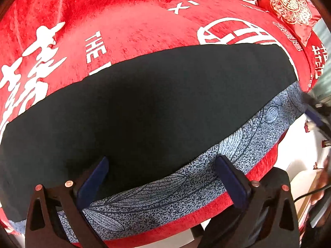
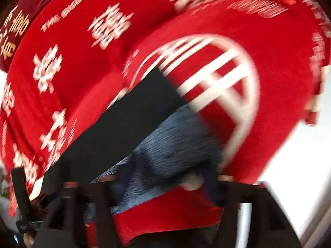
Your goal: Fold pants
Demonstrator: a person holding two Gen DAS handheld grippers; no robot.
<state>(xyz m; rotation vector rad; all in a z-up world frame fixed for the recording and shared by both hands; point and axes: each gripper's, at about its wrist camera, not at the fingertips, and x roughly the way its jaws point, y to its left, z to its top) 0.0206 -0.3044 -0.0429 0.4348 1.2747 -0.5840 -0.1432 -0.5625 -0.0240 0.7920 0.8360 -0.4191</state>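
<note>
Black pants point(image 1: 144, 107) lie flat across a red cover point(image 1: 134, 20) printed with white characters. A blue leaf-patterned strip point(image 1: 238, 144) runs along their near edge. My left gripper point(image 1: 163, 177) hovers over that edge, open, one blue-padded finger over the black cloth and one over the strip. A blurred blue pad point(image 1: 313, 114) of the other gripper shows at the strip's right end. In the blurred right wrist view, the pants point(image 2: 128, 124) and the blue strip point(image 2: 175, 144) end at a corner. My right gripper point(image 2: 168, 180) stands open over the strip.
A red cushion with a gold ornament point(image 1: 289, 6) leans at the back right. The cover's rounded front edge point(image 1: 165, 231) drops to a pale floor point(image 1: 300, 155), where a cable and other objects lie at the lower right.
</note>
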